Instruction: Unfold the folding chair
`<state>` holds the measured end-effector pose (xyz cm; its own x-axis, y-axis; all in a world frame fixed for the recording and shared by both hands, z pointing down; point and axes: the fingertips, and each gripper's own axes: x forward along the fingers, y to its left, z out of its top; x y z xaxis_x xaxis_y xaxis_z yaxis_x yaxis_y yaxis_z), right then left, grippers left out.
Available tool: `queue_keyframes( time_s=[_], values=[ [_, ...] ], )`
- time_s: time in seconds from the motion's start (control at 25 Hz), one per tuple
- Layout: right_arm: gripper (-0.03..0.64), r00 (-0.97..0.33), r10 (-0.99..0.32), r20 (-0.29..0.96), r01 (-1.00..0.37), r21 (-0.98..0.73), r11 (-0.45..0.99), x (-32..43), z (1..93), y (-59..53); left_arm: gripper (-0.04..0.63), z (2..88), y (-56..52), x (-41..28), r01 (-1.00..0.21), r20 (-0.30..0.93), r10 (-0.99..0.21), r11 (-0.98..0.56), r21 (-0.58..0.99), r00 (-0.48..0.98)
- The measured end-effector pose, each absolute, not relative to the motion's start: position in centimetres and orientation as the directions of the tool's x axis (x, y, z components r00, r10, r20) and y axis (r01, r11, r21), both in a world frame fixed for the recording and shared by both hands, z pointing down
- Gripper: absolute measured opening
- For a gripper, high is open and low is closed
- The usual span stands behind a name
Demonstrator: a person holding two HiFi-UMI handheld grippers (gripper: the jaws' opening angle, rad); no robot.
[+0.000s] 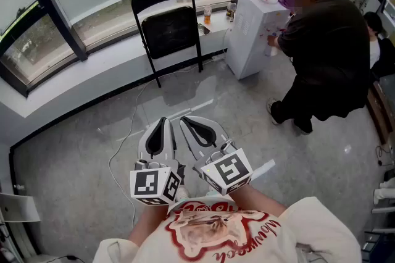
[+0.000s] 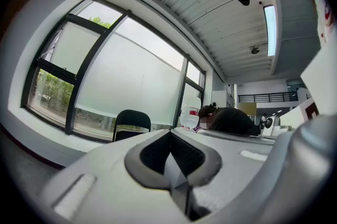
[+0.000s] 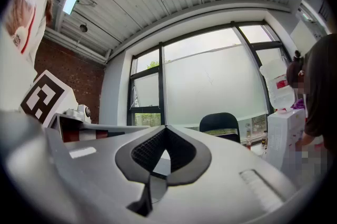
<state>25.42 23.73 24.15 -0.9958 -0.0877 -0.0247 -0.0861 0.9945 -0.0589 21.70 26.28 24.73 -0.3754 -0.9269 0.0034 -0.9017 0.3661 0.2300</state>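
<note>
A black folding chair (image 1: 170, 27) stands folded, its seat flat against the back, leaning on the window ledge at the far side of the floor. It also shows small and distant as the chair (image 2: 131, 124) in the left gripper view and the chair (image 3: 221, 124) in the right gripper view. My left gripper (image 1: 162, 122) and right gripper (image 1: 184, 121) are held side by side close to my body, well short of the chair. Both point level toward it. The jaws of the left gripper (image 2: 170, 132) and of the right gripper (image 3: 166, 127) meet at the tips with nothing between them.
A white water dispenser (image 1: 252, 30) stands right of the chair, and a person in dark clothes (image 1: 327, 58) bends at it. Bottles (image 1: 208, 13) sit on the window ledge (image 1: 111, 52). A thin cable (image 1: 126, 144) trails over the grey floor. Another person (image 1: 379, 39) is at the right edge.
</note>
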Motion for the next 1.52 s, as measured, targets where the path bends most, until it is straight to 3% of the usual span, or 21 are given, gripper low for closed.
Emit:
queue_keyframes(
  time_s=[1.04, 1.52],
  values=[
    [0.021, -0.997, -0.080, -0.001, -0.080, -0.064, 0.995, 25.5, 24.7, 23.3, 0.000, 24.8, 25.4, 22.0, -0.904, 0.000, -0.927, 0.365, 0.222, -0.374],
    [0.021, -0.995, -0.048, -0.088, -0.043, -0.065, 0.997, 27.4, 23.9, 19.2, 0.000, 24.8, 22.3, 23.1, -0.885, -0.020, -0.908, 0.402, 0.236, -0.418]
  ],
)
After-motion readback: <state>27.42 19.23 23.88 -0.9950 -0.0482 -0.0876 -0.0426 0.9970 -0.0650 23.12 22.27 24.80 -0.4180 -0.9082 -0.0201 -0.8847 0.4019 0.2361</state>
